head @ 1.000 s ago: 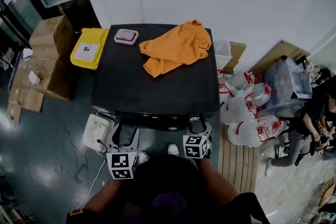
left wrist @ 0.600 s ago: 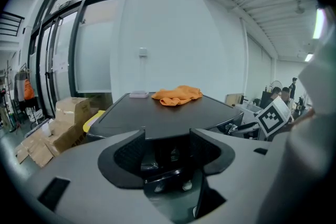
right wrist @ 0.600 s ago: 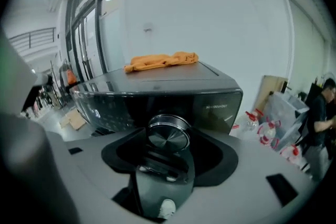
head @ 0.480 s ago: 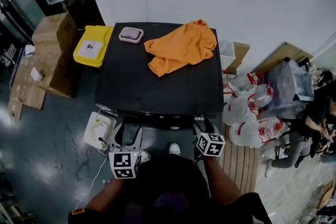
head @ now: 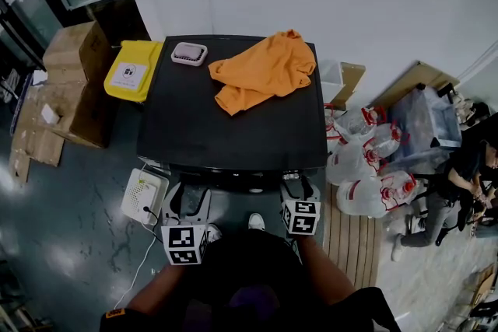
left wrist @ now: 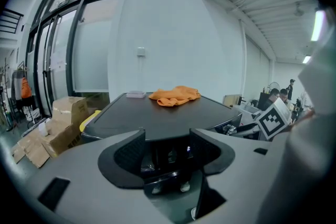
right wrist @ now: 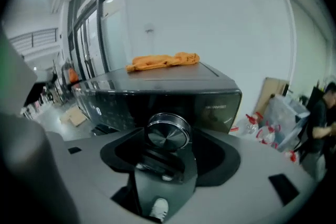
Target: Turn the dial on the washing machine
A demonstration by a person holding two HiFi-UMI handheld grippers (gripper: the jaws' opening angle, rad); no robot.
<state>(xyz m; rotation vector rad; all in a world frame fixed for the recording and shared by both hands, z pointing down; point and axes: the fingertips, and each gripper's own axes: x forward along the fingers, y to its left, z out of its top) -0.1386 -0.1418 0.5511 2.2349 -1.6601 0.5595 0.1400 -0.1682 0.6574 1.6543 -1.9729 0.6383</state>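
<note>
The black washing machine (head: 233,128) stands before me with an orange cloth (head: 264,70) lying on its lid. Its round metal dial (right wrist: 168,132) sticks out of the dark front panel. In the right gripper view the dial sits between the jaws of my right gripper (right wrist: 169,157), which have just been opening; the pads stand close beside it without pressing. My left gripper (left wrist: 167,152) is open and empty, held level with the machine's front edge. In the head view both grippers hang below the front panel, the left gripper (head: 187,197) and the right gripper (head: 294,184).
A small pink tray (head: 188,53) rests on the lid's far left corner. A yellow bag (head: 131,72) and cardboard boxes (head: 74,50) stand to the left, with a white box (head: 144,196) on the floor. Water jugs (head: 373,159) and a seated person (head: 459,175) are at the right.
The right gripper's marker cube swung out to the right and tilted, then came back nearer the middle and more upright. The left gripper has kept still.
</note>
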